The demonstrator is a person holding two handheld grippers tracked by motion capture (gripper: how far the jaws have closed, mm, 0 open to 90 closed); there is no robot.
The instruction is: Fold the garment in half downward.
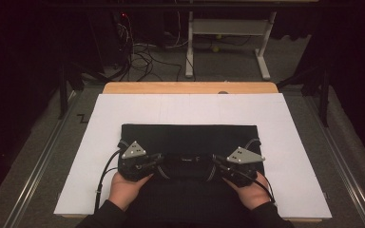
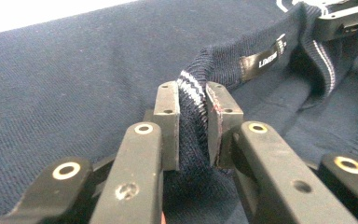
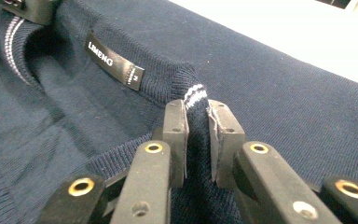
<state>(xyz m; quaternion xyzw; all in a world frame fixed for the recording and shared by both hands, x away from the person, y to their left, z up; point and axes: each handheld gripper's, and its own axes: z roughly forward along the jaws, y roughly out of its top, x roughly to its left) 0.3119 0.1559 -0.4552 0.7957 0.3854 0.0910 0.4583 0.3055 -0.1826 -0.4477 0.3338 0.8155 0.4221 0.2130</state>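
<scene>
Left hand [image 1: 123,189]: at the near edge of the worktop, wrapped round the left gripper.
Right hand [image 1: 252,190]: opposite it at the near edge, wrapped round the right gripper.
Left gripper [image 2: 193,126]: its fingers [image 2: 167,121] are closed narrow on the ribbed collar, with the white-striped edge pinched between them; in the high view it sits at the collar's left end [image 1: 158,159], pointing inward.
Right gripper [image 3: 198,140]: its fingers [image 3: 175,135] are clamped narrow on the collar too, the striped rib standing up between them; in the high view it grips the collar's right end [image 1: 217,161], facing the left one.
Collar [image 1: 186,164]: stretched between the two grippers, near the sweater's near edge; its two white stripes run along the rim.
Label [image 3: 114,60]: black, sewn inside the back of the collar, with white lettering that reads like "UMENG"; it lies between the two grippers.
Sweater [image 1: 190,137]: navy knit, spread flat on the sheet, neck toward the person.
Sheet [image 1: 190,107]: white, covering most of the worktop under the sweater.
Worktop [image 1: 190,87]: a wooden strip shows beyond the sheet's far edge.
Containers: I see none on the worktop.
Floor [image 1: 228,59]: grey carpet beyond, with loose cables [image 1: 142,57] and the white legs of a frame [image 1: 228,33].
</scene>
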